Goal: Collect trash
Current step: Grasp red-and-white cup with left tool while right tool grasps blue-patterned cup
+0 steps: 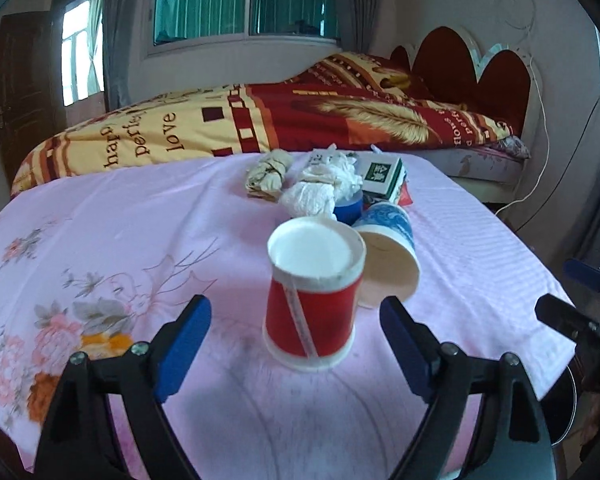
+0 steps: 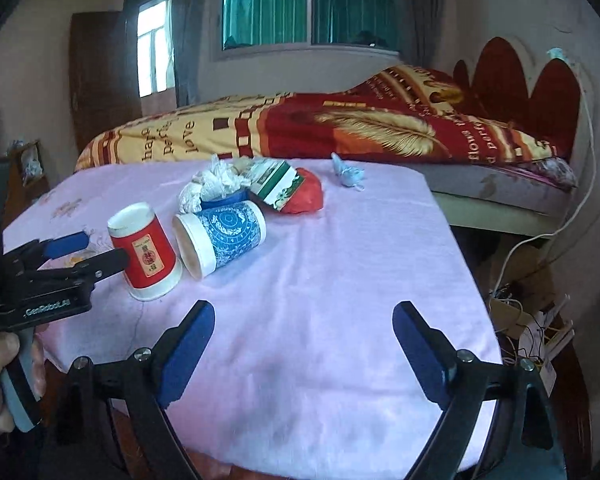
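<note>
A red paper cup (image 1: pixel 312 300) stands upside down on the pink tablecloth (image 1: pixel 100 240). My left gripper (image 1: pixel 296 320) is open, its blue pads either side of the cup, not touching. A blue patterned cup (image 1: pixel 388 256) lies on its side just behind. Crumpled white tissue (image 1: pixel 320 188), a green-white box (image 1: pixel 382 176) and a brown wad (image 1: pixel 270 172) lie further back. My right gripper (image 2: pixel 304 320) is open and empty over bare cloth. In the right wrist view the red cup (image 2: pixel 146 252), blue cup (image 2: pixel 220 240), a red bag (image 2: pixel 306 196) and a small blue wad (image 2: pixel 348 174) show.
A bed with a red and yellow quilt (image 1: pixel 300 120) stands behind the table. The table's right edge (image 2: pixel 460 260) drops to a floor with cables and boxes (image 2: pixel 528 320). The left gripper's body (image 2: pixel 52 276) shows at the left of the right wrist view.
</note>
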Motion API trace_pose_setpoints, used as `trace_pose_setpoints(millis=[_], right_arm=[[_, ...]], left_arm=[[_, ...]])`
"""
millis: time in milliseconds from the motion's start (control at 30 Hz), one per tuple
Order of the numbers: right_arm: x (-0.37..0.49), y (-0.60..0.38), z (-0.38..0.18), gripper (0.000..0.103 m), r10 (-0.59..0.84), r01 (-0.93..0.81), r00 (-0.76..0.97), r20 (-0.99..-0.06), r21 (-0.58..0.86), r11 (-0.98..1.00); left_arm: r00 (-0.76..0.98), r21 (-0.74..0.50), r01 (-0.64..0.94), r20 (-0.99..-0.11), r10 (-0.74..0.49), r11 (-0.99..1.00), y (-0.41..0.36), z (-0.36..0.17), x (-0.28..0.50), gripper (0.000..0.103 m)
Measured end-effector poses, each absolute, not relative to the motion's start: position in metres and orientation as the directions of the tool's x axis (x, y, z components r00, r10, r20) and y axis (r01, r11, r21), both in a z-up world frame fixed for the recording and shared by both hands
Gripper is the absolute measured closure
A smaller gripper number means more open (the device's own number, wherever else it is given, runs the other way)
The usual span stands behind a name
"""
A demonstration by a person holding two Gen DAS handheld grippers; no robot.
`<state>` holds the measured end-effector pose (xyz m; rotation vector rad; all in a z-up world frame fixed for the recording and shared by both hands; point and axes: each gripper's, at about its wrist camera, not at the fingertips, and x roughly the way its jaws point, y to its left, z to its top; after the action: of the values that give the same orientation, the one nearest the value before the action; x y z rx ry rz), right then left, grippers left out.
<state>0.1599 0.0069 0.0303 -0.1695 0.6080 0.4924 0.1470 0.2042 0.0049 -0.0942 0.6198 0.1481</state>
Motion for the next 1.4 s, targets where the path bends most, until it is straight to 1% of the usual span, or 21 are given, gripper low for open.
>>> trace_pose_setpoints(millis=[33,100,167,233,333,433,467,533,600,633,700,733,800,833,867,900,933,1133,1400], right_arm=[[0.165,0.010,0.028,0.014,0.397,-0.498,0.702,-0.592,-0.009,0.867],[0.172,0.017,0.025,0.020,0.407,-0.513,0.685,-0.604,-0.003,0.859],[0.179,0.024,0.022,0.022,0.420,-0.529,0.669,-0.613,0.004,0.849],[0.183,0.036,0.021,0.023,0.443,-0.551,0.650,-0.618,0.020,0.835],[0.186,0.059,0.020,0.023,0.485,-0.593,0.618,-0.619,0.038,0.804],[0.196,0.087,0.015,0.023,0.502,-0.621,0.589,-0.633,0.043,0.783],[0.201,0.096,0.013,0.024,0.499,-0.623,0.580,-0.644,0.044,0.781],[0.211,0.112,0.008,0.029,0.492,-0.624,0.553,-0.673,0.058,0.780],[0.222,0.121,0.003,0.043,0.481,-0.619,0.537,-0.692,0.064,0.783],[0.225,0.122,0.001,0.046,0.483,-0.617,0.528,-0.698,0.076,0.783],[0.232,0.123,-0.002,0.063,0.474,-0.604,0.525,-0.707,0.084,0.793],[0.234,0.121,-0.003,0.066,0.471,-0.596,0.527,-0.707,0.088,0.798],[0.235,0.111,-0.002,0.077,0.473,-0.579,0.534,-0.701,0.105,0.808],[0.234,0.107,-0.002,0.080,0.470,-0.573,0.539,-0.699,0.105,0.813],[0.234,0.102,-0.002,0.087,0.461,-0.563,0.546,-0.700,0.100,0.820],[0.233,0.096,-0.002,0.097,0.451,-0.552,0.554,-0.700,0.096,0.828],[0.232,0.088,-0.002,0.099,0.452,-0.544,0.558,-0.696,0.105,0.833],[0.223,0.059,0.003,0.100,0.453,-0.520,0.589,-0.669,0.116,0.846],[0.199,0.027,0.020,0.100,0.453,-0.517,0.642,-0.618,0.087,0.851]], left_arm=[[0.799,-0.048,-0.163,-0.592,0.103,0.985,0.205,0.003,0.152,0.019],[0.795,-0.072,-0.156,-0.601,0.082,0.985,0.208,0.001,0.160,0.023],[0.791,-0.119,-0.123,-0.612,0.025,0.985,0.213,-0.002,0.165,0.049],[0.795,-0.088,-0.128,-0.604,0.049,0.988,0.213,0.003,0.161,0.050],[0.806,-0.100,-0.128,-0.590,0.045,0.987,0.220,0.008,0.148,0.050],[0.802,-0.107,-0.148,-0.594,0.056,0.983,0.231,0.008,0.143,0.050],[0.799,-0.109,-0.154,-0.598,0.058,0.982,0.233,0.008,0.144,0.050],[0.797,-0.115,-0.164,-0.601,0.063,0.980,0.238,0.008,0.141,0.050],[0.796,-0.117,-0.167,-0.603,0.064,0.979,0.240,0.008,0.141,0.050],[0.794,-0.117,-0.167,-0.604,0.064,0.979,0.240,0.008,0.140,0.050],[0.792,-0.115,-0.161,-0.607,0.059,0.980,0.239,0.008,0.142,0.050],[0.792,-0.114,-0.158,-0.608,0.057,0.981,0.238,0.008,0.141,0.050],[0.793,-0.115,-0.153,-0.607,0.053,0.982,0.236,0.008,0.142,0.050],[0.794,-0.112,-0.151,-0.606,0.053,0.982,0.235,0.008,0.142,0.050],[0.794,-0.111,-0.148,-0.606,0.051,0.983,0.233,0.008,0.143,0.050],[0.794,-0.113,-0.144,-0.606,0.047,0.983,0.232,0.008,0.144,0.050],[0.795,-0.115,-0.139,-0.606,0.042,0.984,0.230,0.009,0.144,0.050],[0.805,-0.111,-0.110,-0.593,0.023,0.988,0.216,0.015,0.144,0.051],[0.811,-0.103,-0.067,-0.585,-0.006,0.992,0.194,0.020,0.139,0.052]])
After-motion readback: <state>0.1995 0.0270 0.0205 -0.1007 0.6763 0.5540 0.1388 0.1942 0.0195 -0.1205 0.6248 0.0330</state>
